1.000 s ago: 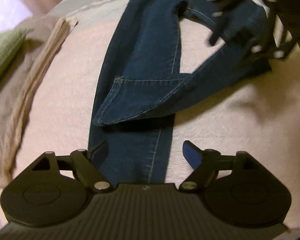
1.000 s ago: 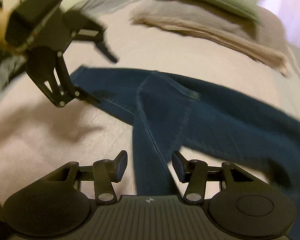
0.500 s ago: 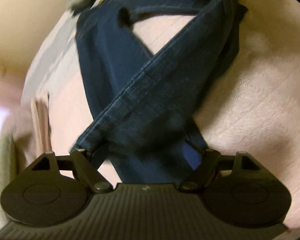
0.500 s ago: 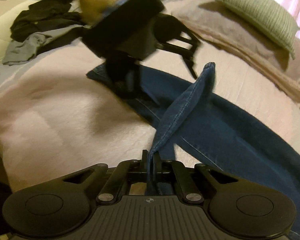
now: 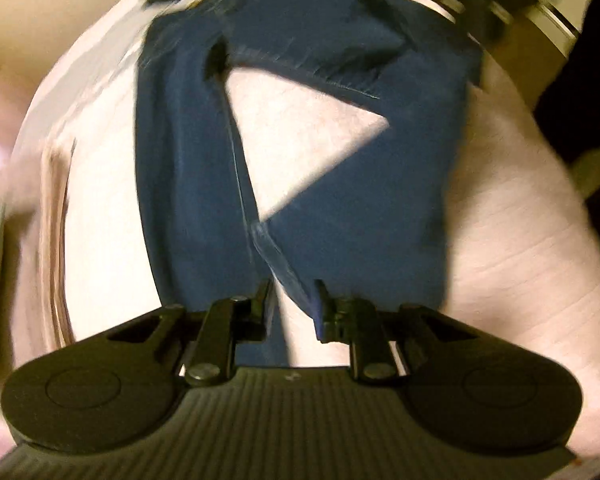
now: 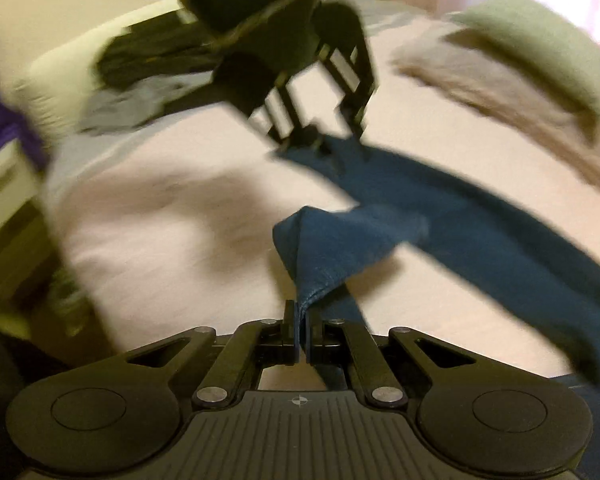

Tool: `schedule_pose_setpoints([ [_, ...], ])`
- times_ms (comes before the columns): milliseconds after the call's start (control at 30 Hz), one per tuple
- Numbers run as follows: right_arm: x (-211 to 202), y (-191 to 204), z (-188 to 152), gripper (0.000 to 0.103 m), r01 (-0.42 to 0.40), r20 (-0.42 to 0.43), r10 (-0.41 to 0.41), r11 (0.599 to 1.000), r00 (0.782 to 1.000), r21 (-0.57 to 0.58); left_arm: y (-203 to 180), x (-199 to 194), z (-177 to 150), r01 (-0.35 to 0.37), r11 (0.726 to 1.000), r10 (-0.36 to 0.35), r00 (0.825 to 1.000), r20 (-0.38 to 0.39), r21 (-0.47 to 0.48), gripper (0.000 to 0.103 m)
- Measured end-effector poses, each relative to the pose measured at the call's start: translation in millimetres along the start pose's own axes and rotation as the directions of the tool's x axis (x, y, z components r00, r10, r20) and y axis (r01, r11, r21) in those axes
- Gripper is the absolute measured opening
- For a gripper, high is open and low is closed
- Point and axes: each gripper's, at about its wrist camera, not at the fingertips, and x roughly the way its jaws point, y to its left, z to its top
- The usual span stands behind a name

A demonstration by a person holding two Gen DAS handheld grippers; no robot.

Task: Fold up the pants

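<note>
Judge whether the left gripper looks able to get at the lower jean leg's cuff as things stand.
Probably yes: the left gripper is down at that cuff on the blanket, nothing between them; blur hides whether it has closed.

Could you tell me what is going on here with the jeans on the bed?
A person is folding a pair of dark blue jeans on a pale bedspread, with a handheld gripper in each hand. The right gripper is shut on a pinch of denim at one leg's end, held up off the bed. The left gripper is at the other leg's end, fingers either side of the fabric with a gap showing, so not clamped. The legs cross, not yet aligned. A green pillow lies beyond.
</note>
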Motion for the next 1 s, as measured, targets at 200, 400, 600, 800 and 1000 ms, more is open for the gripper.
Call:
schedule_pose_setpoints([
  [200,32.7,48.6,-46.7,0.006,-0.143,-0.116,0.13,0.984,0.985,-0.11,-58.4,-28.9,-29.1,-0.051,0.947,0.003,0.989,-0.149,-0.316,0.022],
  [400,37.8,65.6,-66.7,0.046,-0.181,-0.136,0.167,0.978,0.977,-0.1,-88.1,-32.1,-47.0,-0.06,0.867,-0.027,0.985,-0.168,-0.494,0.048],
  [600,33.2,50.8,-62.6,0.051,-0.08,-0.032,0.084,0.99,0.996,0.113,-87.9,-31.4,-61.9,-0.042,0.847,-0.013,0.995,-0.1,-0.53,0.058],
  [800,71.1,15.9,-29.9,0.059,0.0,0.025,-0.01,0.929,1.0,0.37,-88.0,-27.7,-77.8,-0.054,0.795,0.03,0.998,-0.05,-0.604,0.061],
  [1000,108.1,10.1,-11.2,0.029,-0.002,0.015,-0.006,0.863,1.0,0.505,-104.1,-47.4,-107.2,-0.082,0.705,0.057,0.997,-0.059,-0.704,0.061],
])
